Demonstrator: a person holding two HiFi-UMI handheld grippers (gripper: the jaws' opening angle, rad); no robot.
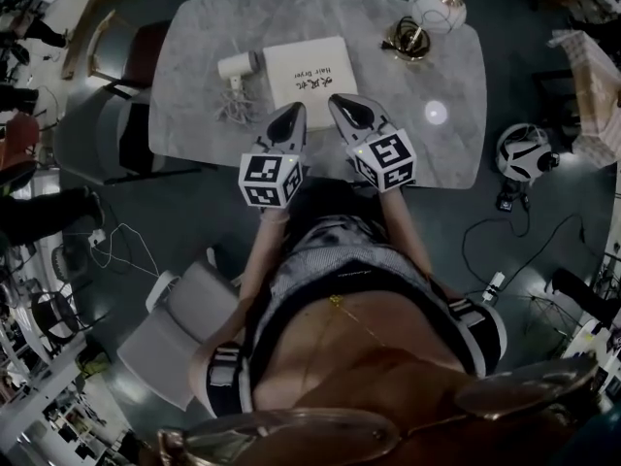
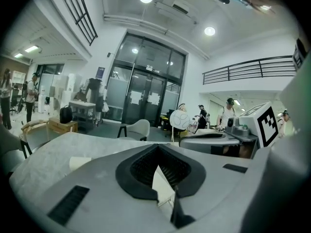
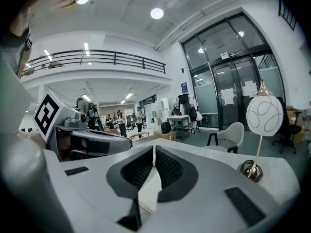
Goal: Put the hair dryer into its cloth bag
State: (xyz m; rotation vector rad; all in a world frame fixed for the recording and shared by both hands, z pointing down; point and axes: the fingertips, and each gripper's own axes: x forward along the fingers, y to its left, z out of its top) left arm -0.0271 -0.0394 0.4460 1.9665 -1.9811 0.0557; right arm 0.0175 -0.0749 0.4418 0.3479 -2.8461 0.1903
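Note:
The white hair dryer [image 1: 238, 65] lies on the grey marble table [image 1: 194, 27], its coiled cord [image 1: 233, 111] toward the near side. To its right lies the flat cream cloth bag [image 1: 309, 78] with dark print. My left gripper [image 1: 293, 110] is shut and empty, its tip just short of the bag's near edge. My right gripper [image 1: 339, 101] is also shut and empty, at the bag's near right corner. In the left gripper view the jaws [image 2: 158, 148] meet, with the dryer [image 2: 79, 162] off to the left. In the right gripper view the jaws [image 3: 153, 149] meet over the pale bag [image 3: 148, 195].
A round white lamp [image 1: 436, 6] on a brass base [image 1: 411, 39] stands at the table's far right, and it shows as the lamp [image 3: 264, 115] in the right gripper view. Chairs [image 1: 116, 134] stand left of the table. Cables and a helmet [image 1: 522, 151] lie on the floor at right.

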